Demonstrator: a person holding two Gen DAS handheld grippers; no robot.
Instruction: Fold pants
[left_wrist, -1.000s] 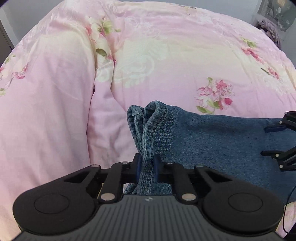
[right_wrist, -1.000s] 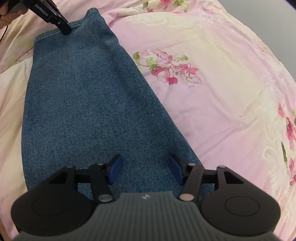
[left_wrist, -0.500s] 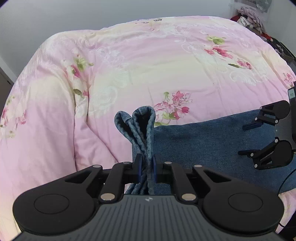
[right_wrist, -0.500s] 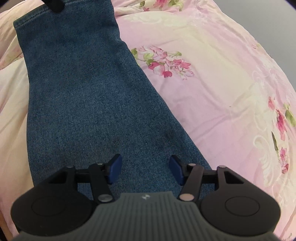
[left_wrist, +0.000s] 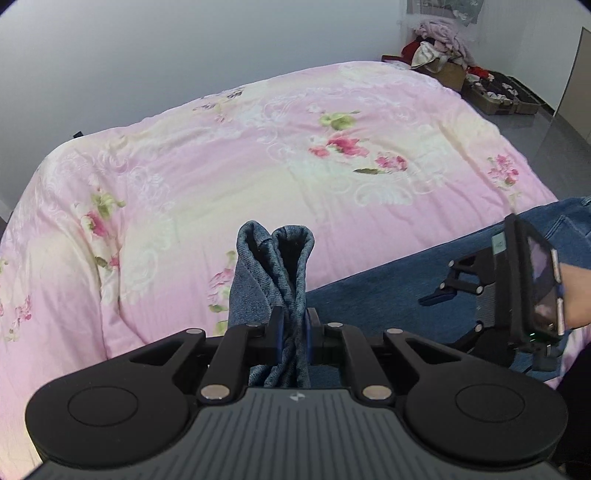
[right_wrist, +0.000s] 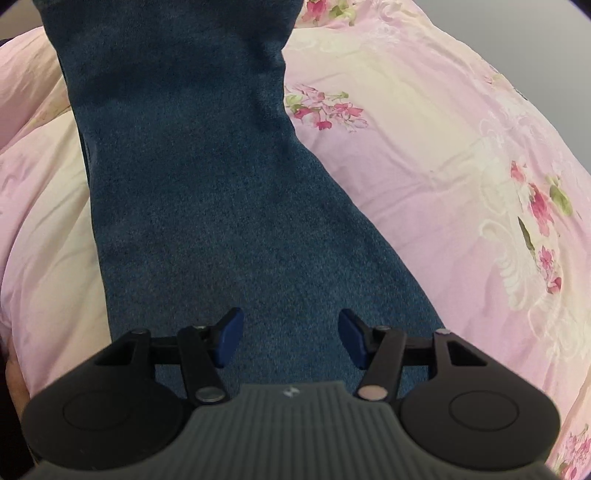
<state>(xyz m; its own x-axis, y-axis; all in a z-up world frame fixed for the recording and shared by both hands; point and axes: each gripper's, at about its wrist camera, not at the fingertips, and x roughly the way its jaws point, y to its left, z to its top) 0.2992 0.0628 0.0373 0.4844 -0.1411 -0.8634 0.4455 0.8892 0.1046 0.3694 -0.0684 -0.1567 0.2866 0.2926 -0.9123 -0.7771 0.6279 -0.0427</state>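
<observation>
Blue denim pants (right_wrist: 207, 206) lie along the pink floral bed. My left gripper (left_wrist: 293, 332) is shut on the bunched leg ends (left_wrist: 275, 266), which stick up between its fingers, lifted above the bed. The rest of the pants (left_wrist: 376, 295) stretches to the right, where my right gripper (left_wrist: 454, 317) shows. In the right wrist view my right gripper (right_wrist: 291, 338) is open and empty, hovering over the middle of the pants, whose far end rises up out of the top of that view.
The pink floral duvet (left_wrist: 258, 166) covers the whole bed and drops off at the left. A grey wall stands behind. A pile of clothes and boxes (left_wrist: 443, 62) sits on the floor at the far right.
My left gripper has lifted the leg ends higher and tilted up, showing more wall. The pants' far end has risen and come nearer my right gripper, which stays open.
</observation>
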